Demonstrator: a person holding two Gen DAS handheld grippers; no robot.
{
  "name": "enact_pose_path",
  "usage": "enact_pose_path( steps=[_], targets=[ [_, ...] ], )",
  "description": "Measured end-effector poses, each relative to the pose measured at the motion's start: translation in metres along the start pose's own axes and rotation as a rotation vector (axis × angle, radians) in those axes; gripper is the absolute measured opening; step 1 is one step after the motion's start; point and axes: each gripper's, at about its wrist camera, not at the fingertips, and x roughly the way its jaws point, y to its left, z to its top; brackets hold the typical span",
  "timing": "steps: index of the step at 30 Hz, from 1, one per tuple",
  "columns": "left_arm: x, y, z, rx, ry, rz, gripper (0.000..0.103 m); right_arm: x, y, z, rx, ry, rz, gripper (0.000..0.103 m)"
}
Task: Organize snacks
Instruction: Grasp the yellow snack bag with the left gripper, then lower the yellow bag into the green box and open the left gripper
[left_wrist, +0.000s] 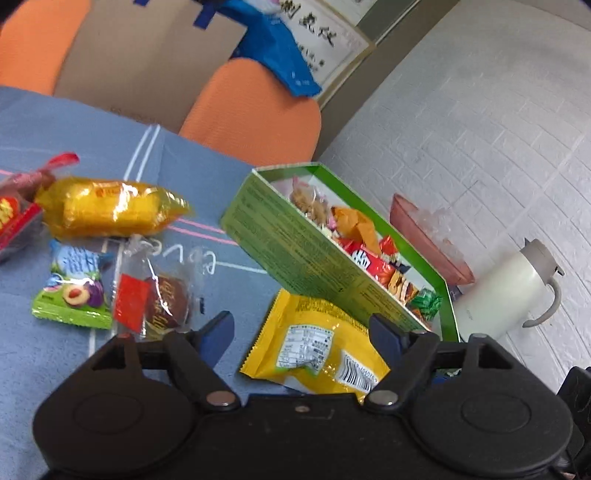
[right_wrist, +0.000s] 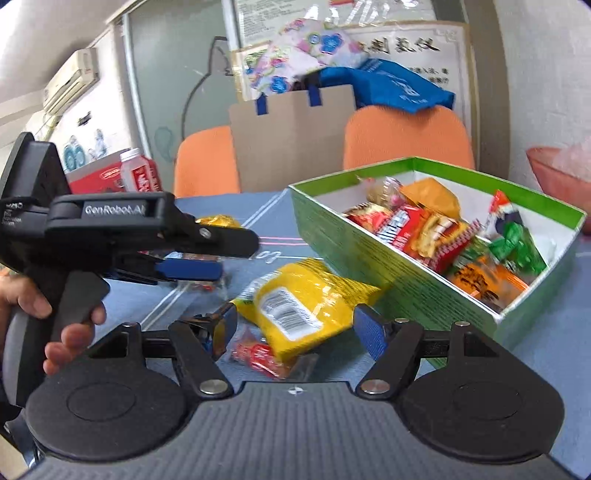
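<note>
So, from the grippers out:
Left gripper: jaws wide apart, nothing in them. Yellow snack bag lies flat betw. the 2 tips, not pinched.
Right gripper: wide open too, nothing held. Same yellow bag sits just in front, betw. the tips. Small red wrapper pokes out under the bag's near edge.
Left gripper seen from right cam: hangs over the cloth, to the left of the bag; a hand grips its handle.
Green box: right next to the yellow bag, touching or almost. Already has lots of snacks in it, red, orange & green packs.
Loose snacks on blue tablecloth: plum candy pack, clear pack w/ a brown cake, long yellow cake pack. All left of the box.
Farther back: orange chairs, cardboard sheet, white jug & pink bowl past the box.
</note>
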Motion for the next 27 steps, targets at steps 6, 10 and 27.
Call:
enact_pose_path(
  steps=[6,10,27],
  targets=[
    [0.023,0.004,-0.004,-0.015,0.075,-0.012,0.103,0.012,-0.011,0.0,0.053,0.027,-0.002,0.103],
    [0.027,0.007,-0.006,-0.032,0.078,-0.031,0.103,0.02,-0.022,-0.003,0.12,0.041,0.038,0.096],
    [-0.007,-0.082,0.039,0.125,-0.092,-0.182,0.068,-0.041,-0.017,0.049,-0.006,-0.222,-0.011,0.048]
  ],
)
